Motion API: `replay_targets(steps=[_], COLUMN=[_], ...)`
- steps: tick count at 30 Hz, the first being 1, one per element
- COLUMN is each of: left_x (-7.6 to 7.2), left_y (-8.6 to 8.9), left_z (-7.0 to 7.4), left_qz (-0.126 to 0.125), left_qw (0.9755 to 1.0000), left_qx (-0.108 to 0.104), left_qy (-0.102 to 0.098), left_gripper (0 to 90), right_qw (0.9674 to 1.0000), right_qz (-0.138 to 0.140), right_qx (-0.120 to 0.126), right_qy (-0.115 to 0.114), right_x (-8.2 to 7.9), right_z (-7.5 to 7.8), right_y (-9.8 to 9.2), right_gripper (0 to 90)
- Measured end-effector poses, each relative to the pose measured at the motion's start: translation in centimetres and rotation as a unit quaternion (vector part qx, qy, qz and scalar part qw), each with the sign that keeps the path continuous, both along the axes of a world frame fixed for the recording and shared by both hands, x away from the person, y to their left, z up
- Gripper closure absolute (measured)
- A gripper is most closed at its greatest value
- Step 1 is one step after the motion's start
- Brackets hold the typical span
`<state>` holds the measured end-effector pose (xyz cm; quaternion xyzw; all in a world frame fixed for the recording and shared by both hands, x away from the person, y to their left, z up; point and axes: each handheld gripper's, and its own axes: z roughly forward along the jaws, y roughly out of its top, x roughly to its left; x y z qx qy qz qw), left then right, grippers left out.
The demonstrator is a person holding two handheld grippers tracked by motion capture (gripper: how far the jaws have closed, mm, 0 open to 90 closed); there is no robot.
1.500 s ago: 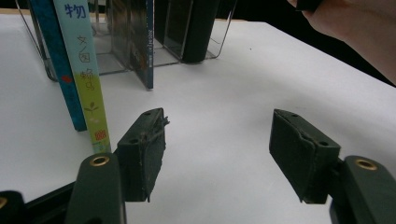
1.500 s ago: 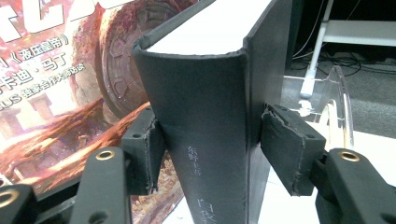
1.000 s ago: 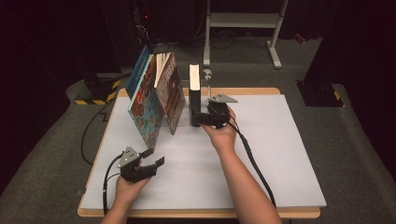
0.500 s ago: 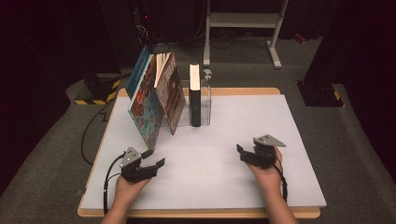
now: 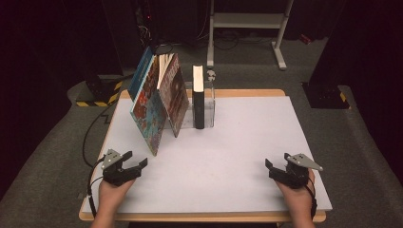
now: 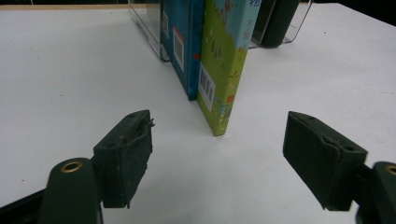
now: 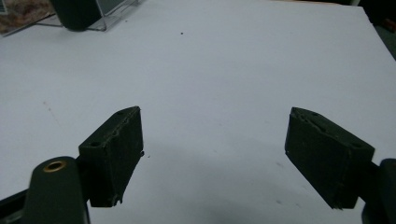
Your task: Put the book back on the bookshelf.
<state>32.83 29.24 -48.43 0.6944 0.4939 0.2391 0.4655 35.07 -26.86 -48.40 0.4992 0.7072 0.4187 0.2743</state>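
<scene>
Fingers: right gripper point(image 5: 277, 167) withdrawn from black book point(image 5: 198, 97) | both opening, empty

leaning books point(image 5: 159, 102) left of upright book point(image 5: 198, 97)

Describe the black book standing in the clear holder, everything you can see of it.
The black book is thick, with a plain dark cover and a cream page edge facing up. It stands upright on the white table, inside a clear plastic holder near the far edge. Leaning picture books stand apart at its left. Neither gripper touches it. No title is legible.
</scene>
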Motion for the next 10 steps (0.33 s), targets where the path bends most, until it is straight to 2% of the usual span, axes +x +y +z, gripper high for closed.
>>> replay_targets(steps=[7, 10], left_x=[0.11, 0.1], left_y=[0.13, 0.32], left_z=[0.04, 0.09], left_qz=[-0.005, -0.005], left_qw=[1.0, 1.0], left_qx=[0.004, -0.002], left_qy=[-0.003, -0.003], left_gripper=[23.6, 23.6], right_qw=[1.0, 0.9999], right_qz=[0.003, -0.001], right_qx=[-0.007, -0.009], right_qy=[0.005, 0.008], right_x=[-0.03, -0.08], right_z=[-0.19, -0.3], right_y=[0.55, 0.58], right_gripper=[18.8, 18.7])
